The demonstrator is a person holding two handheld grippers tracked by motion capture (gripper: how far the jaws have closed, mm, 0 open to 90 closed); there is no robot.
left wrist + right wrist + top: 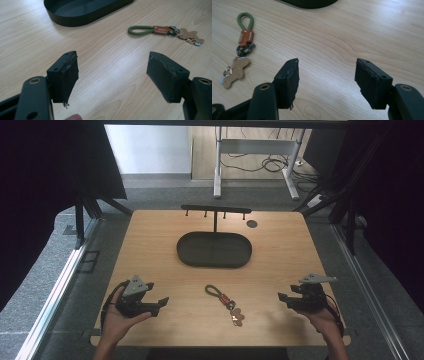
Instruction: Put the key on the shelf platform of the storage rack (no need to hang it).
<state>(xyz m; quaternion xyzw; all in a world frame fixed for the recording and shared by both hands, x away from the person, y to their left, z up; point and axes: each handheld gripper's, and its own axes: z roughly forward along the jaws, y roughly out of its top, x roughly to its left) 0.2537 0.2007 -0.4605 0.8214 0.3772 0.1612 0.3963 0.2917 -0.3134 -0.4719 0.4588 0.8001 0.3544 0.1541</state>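
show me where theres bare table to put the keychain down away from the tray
Bare wood lies between the left gripper and the keychain, and between the keychain and the right gripper. Both strips beside the oval tray, out to the table edges, are free too. It is tightest at the back, where the hook rack stands at the tray.

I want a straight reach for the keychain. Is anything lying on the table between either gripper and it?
Nothing visible does. The keychain lies alone on bare wood of the table, between the open left gripper and the open right gripper. The black tray sits farther back, beyond it.
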